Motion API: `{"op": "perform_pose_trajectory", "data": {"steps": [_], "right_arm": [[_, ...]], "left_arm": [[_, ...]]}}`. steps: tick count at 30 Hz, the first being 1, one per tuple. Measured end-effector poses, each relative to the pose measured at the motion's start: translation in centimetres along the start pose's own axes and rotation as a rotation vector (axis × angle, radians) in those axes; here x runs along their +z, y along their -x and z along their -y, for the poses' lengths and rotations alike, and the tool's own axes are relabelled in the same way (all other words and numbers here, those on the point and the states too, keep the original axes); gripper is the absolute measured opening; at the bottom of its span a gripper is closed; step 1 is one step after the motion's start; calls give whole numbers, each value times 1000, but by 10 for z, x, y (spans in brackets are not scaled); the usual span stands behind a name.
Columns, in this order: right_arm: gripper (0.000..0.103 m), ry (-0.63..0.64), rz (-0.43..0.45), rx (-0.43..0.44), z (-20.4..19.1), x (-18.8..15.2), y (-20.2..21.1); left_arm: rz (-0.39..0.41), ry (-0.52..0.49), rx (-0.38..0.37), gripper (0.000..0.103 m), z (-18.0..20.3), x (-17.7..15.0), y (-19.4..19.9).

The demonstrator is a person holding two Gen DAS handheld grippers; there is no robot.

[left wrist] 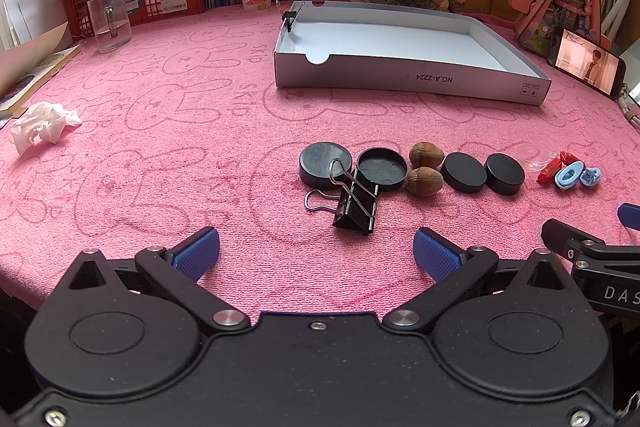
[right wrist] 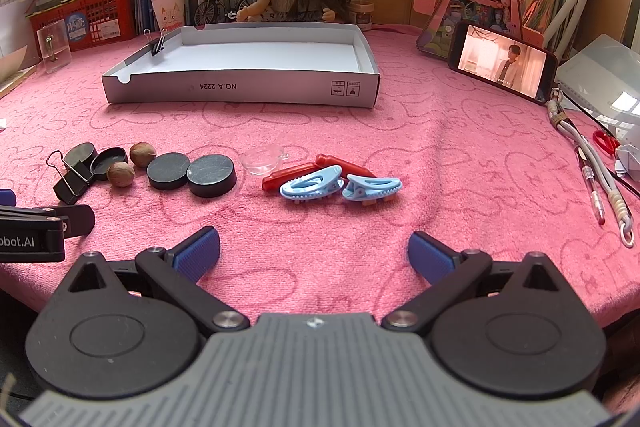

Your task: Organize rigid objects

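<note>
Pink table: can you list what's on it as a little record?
surface: pink cloth
box: open, a small clip on its wall
row: binder clip, black discs, two nuts, clear cup, red pieces, blue clips
left gripper: open, empty
right gripper: open, empty

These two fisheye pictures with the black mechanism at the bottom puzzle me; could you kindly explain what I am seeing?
A person holds a two-finger gripper in each hand, each carrying a camera that looks along its blue-padded fingers. One picture comes from the open left gripper, the other from the open right gripper. Neither holds anything. On the pink towel-covered table lie a black metal binder clip, black round discs, two brown nuts, light blue plastic clips and red plastic pieces. Behind stands a shallow white cardboard box.
</note>
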State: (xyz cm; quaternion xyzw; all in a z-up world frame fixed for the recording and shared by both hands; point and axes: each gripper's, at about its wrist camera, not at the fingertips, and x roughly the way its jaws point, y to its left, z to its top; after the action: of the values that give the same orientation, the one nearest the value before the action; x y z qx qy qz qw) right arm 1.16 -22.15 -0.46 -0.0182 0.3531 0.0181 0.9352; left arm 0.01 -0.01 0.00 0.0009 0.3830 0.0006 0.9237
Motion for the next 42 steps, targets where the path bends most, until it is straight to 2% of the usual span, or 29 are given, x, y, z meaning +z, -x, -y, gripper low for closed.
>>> {"op": "perform_pose_trajectory", "data": {"steps": [22,29,34,36,39,42], "right_arm": [[103,-4,6,2,1,-1,-1],[103,-5,23,0,1,-3,2],[103,4,38,17,3,-3,2],[103,1,56,24,6,-2,4],[102,8,99,26,9,1,7],[98,20,136,25,13,4,9]], "left_arm": [[-14,-10,-9,103,-3,3,1],[6,-15,-14,103,-3,-1,0],[3,-2,-20,100,-5,0,2],[11,3,-18,95,-6,1,4],[29,4,-15,81,-7,3,6],[46,15,-30,62,-9,4,10]]}}
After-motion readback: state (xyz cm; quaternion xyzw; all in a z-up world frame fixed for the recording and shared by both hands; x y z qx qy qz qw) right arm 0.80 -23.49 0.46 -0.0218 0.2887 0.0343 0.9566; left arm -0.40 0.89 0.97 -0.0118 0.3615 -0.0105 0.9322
